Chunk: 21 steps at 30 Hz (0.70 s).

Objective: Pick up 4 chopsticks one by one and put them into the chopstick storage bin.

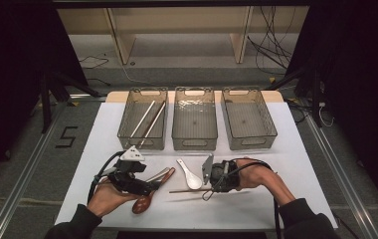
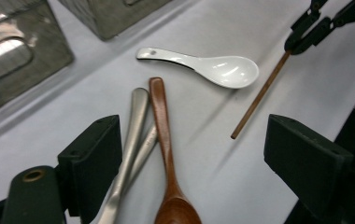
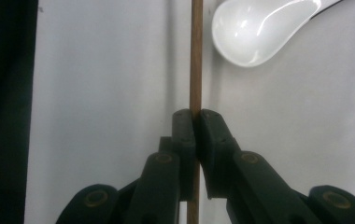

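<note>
I'm looking over three clear bins [image 1: 194, 142] lining the far side of the table [image 1: 296, 164]; the left one is holding two chopsticks [image 1: 147, 118]. A white spoon [image 1: 190, 175] is lying just beside my right gripper [image 3: 195, 114], whose jaws are pinching a brown chopstick [image 3: 195, 56] above the table. My left gripper [image 2: 192, 154] is hovering low with jaws standing wide over a wooden spoon [image 2: 166, 154] and two metal handles [image 2: 133, 135], gripping nothing.
</note>
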Each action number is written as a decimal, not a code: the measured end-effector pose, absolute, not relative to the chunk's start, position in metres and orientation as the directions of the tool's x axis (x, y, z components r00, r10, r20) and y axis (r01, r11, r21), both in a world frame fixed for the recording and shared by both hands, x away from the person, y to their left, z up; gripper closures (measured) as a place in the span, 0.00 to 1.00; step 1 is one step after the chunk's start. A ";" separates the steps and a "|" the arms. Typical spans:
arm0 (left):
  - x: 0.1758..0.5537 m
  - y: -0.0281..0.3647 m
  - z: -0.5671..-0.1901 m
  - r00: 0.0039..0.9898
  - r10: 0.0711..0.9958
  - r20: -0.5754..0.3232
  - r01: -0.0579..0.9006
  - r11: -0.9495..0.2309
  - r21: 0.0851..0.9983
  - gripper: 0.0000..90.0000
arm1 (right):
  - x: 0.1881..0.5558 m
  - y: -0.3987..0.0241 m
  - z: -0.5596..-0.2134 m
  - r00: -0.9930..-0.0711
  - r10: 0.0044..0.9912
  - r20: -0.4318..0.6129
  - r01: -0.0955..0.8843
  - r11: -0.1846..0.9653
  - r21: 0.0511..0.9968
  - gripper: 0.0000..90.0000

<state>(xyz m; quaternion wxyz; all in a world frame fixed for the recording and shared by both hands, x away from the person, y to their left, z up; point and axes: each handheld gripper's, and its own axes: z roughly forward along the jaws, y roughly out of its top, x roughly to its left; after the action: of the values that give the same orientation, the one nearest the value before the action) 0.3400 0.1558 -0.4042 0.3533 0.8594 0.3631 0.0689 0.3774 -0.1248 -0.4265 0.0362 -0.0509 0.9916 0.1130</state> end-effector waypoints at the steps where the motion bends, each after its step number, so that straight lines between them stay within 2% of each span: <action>1: 0.340 0.153 -0.404 0.733 0.666 -0.137 0.571 -0.495 0.655 0.21 | 0.375 -0.125 -0.424 -0.992 -0.094 -0.089 -0.112 0.968 0.225 0.95; 13: 0.343 0.109 -0.415 0.815 0.556 -0.165 0.536 -0.615 0.578 0.25 | 0.365 -0.113 -0.410 -0.981 -0.146 -0.127 -0.174 0.953 0.248 0.95; 21: 0.346 0.093 -0.421 0.846 0.497 -0.193 0.513 -0.662 0.546 0.41 | 0.361 -0.108 -0.408 -0.978 -0.159 -0.137 -0.190 0.947 0.259 0.95</action>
<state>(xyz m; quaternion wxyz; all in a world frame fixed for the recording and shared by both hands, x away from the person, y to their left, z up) 0.3461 0.0930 -0.4213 0.3036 0.9116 0.2769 -0.0135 0.3606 -0.1080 -0.4077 0.0573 -0.0886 0.9850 0.1368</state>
